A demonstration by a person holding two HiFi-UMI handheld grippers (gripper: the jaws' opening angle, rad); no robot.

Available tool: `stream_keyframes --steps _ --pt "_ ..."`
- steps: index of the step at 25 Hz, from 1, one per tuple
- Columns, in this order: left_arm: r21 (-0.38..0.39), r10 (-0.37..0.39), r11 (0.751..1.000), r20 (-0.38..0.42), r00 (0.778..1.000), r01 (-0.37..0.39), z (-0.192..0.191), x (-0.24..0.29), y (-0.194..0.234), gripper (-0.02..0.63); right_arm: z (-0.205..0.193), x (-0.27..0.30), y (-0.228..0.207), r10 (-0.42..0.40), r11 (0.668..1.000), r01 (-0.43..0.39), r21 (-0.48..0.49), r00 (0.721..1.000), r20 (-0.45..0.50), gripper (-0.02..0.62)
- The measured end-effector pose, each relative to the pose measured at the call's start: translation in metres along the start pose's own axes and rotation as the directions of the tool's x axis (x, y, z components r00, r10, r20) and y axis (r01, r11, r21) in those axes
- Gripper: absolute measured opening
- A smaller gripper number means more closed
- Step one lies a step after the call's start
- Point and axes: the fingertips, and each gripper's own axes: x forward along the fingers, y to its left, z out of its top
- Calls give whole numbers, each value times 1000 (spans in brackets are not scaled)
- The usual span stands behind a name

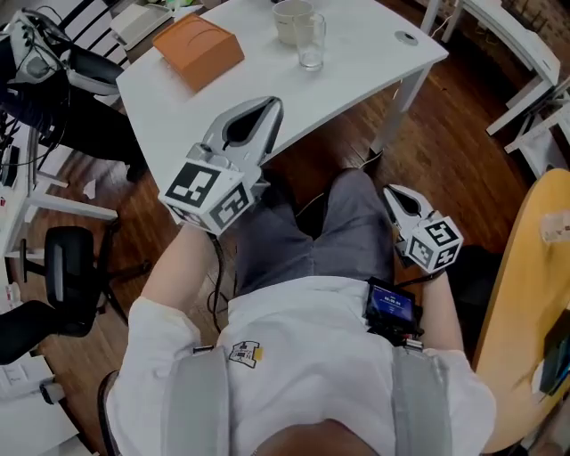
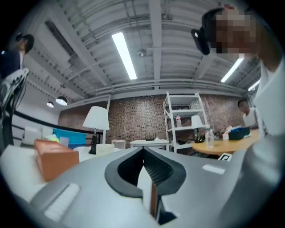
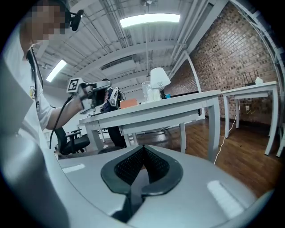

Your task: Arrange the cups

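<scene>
On the white table (image 1: 356, 80) a cream mug (image 1: 292, 20) and a clear glass (image 1: 312, 40) stand close together near the far edge. My left gripper (image 1: 274, 105) is raised level over the table's near edge, shut and empty, well short of the cups. From the left gripper view the mug (image 2: 104, 149) and glass (image 2: 118, 144) show just left of the closed tips (image 2: 143, 149). My right gripper (image 1: 389, 190) hangs low beside the person's lap, below the tabletop, also shut (image 3: 142, 147) with nothing in it. Its view shows the glass (image 3: 145, 92) on the table (image 3: 156, 111).
An orange box (image 1: 198, 46) lies on the table's left part, between the left gripper and the back edge. A black office chair (image 1: 67, 276) stands at the left, a round wooden table (image 1: 534, 294) at the right. A white lamp (image 2: 96, 120) stands behind the cups.
</scene>
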Motion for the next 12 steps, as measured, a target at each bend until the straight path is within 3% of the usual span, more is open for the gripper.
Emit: stream_keyframes --steps 2,4,6,8,12 --pt "118 32 993 -38 999 -27 -4 41 22 0 -2 0 0 -4 1000 4 4 1000 -1 0" --pt "187 54 982 -103 993 -34 -23 75 37 2 -4 0 -1 -7 1000 7 2 1000 -6 0" --pt "178 42 984 -128 991 -19 -34 93 40 22 -4 3 -2 -10 1000 10 1 1000 -6 0" --pt "179 29 984 -85 996 -13 -27 99 36 23 -5 3 -3 -12 1000 12 12 1000 -4 0" --pt "272 21 962 -68 997 -2 -22 95 31 57 -4 -11 -10 -24 999 24 22 1000 0 3"
